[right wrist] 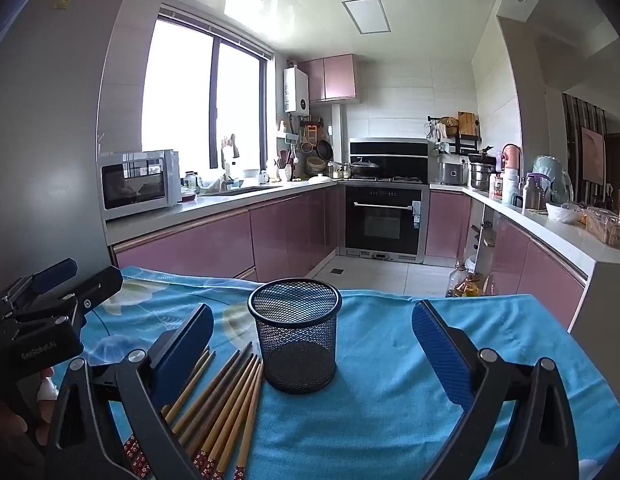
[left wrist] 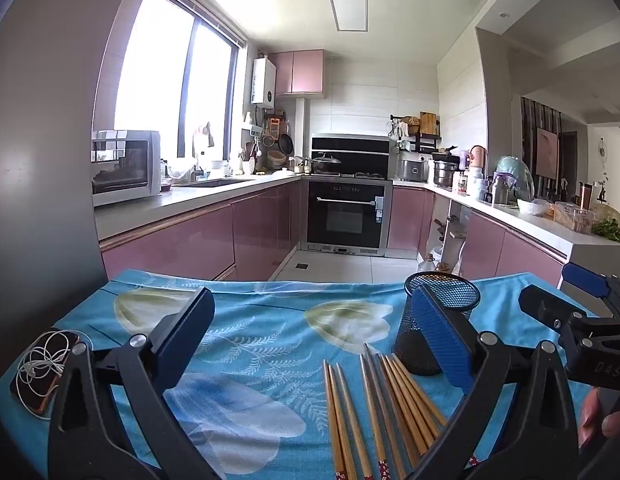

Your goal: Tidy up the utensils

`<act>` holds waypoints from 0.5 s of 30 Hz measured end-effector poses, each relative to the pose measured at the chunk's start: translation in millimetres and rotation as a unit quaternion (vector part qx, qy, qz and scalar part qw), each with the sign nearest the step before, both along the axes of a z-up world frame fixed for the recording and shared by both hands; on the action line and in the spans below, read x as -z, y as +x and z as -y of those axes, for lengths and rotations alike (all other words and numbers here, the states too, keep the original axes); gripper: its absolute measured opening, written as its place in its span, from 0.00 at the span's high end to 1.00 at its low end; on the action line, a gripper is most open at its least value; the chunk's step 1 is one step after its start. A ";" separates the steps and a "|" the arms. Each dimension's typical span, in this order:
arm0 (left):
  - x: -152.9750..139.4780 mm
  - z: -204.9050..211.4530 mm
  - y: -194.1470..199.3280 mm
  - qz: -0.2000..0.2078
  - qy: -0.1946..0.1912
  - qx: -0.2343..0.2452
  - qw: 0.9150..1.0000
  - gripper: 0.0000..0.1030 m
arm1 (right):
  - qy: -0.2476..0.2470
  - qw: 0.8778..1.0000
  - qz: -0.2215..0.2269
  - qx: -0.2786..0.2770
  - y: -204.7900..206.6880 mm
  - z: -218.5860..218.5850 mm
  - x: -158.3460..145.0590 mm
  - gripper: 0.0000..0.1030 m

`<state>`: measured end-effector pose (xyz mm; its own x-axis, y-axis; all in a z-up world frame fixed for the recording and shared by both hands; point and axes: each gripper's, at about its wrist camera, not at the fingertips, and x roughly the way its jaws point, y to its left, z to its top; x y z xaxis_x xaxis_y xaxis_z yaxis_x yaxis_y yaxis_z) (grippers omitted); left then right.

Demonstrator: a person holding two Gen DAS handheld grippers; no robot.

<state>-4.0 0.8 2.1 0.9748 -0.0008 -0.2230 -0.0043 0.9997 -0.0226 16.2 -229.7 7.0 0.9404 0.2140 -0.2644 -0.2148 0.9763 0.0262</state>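
Here, a table under a bright blue cloth (left wrist: 270, 320) printed with pale leaves and ferns. On it, a bundle of chopsticks (left wrist: 385, 404) lies flat, loosely fanned, tips pointing toward the kitchen. Most are yellow-brown wood; a few are darker, grey-brown. The near ends carry red bands with small white flowers. From the right wrist view the same chopsticks (right wrist: 226, 404) sit at lower left, the nearest one close to or touching the base of the mesh cup (right wrist: 296, 334); contact cannot be told.

The cup is black wire mesh, round, upright, open at the top, nothing visible inside. In the left wrist view the cup (left wrist: 437, 316) stands just behind the chopstick tips, partly hidden by a blue pad.

Left gripper (left wrist: 313, 344): jaws spread wide, holding nothing, hovering above the cloth with the chopsticks between and below its fingers. Right gripper (right wrist: 313, 344): jaws also spread wide, nothing between them, cup framed in the gap. Each gripper shows at the edge of the other's view.

At the far left of the cloth, a phone (left wrist: 42, 376) in an orange-edged case with white earphone cord (left wrist: 44, 360) coiled on top. Behind: pink kitchen cabinets, a built-in oven (left wrist: 345, 216), a white microwave (left wrist: 124, 166) by the window.
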 end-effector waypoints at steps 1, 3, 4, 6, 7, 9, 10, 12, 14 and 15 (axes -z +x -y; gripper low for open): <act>0.1 0.0 0.0 0.000 0.000 0.001 1.000 0.06 | 0.001 1.000 0.001 0.000 0.6 -0.4 0.1 0.06; 1.3 0.3 1.0 0.000 0.000 0.001 1.000 0.06 | 0.002 1.000 0.004 0.002 -0.8 0.7 2.0 0.06; 1.8 0.3 1.2 0.001 -0.001 0.001 1.000 0.06 | 0.002 1.000 0.005 0.002 -1.0 0.8 1.9 0.06; 2.2 0.2 1.8 0.000 -0.002 0.001 1.000 0.05 | 0.002 1.000 0.005 0.002 -1.2 1.3 1.0 0.06; 2.2 0.2 1.1 0.001 -0.002 0.000 1.000 0.06 | 0.002 1.000 0.004 0.002 -1.4 1.6 0.6 0.06; 2.2 0.5 0.9 0.001 -0.002 0.001 1.000 0.06 | 0.003 1.000 0.006 0.002 -2.0 1.7 1.5 0.06; 2.4 0.8 0.9 0.001 -0.002 0.000 1.000 0.06 | 0.003 1.000 0.007 0.002 -2.2 1.1 1.4 0.06; 2.4 0.6 0.2 0.002 -0.003 0.001 1.000 0.06 | 0.002 1.000 0.008 0.003 -2.4 1.3 1.0 0.06; 2.4 0.7 -0.1 0.003 -0.004 0.001 1.000 0.06 | 0.004 1.000 0.010 0.004 -3.4 1.6 1.1 0.06; 2.2 0.9 0.2 0.003 -0.004 0.001 1.000 0.06 | 0.004 1.000 0.010 0.005 -2.5 1.1 1.0 0.06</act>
<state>-3.8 -0.1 -0.1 0.9763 -0.0052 -0.2165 -0.0015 0.9995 -0.0310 13.7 -230.8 6.0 0.9473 0.2075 -0.2441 -0.2065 0.9780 0.0298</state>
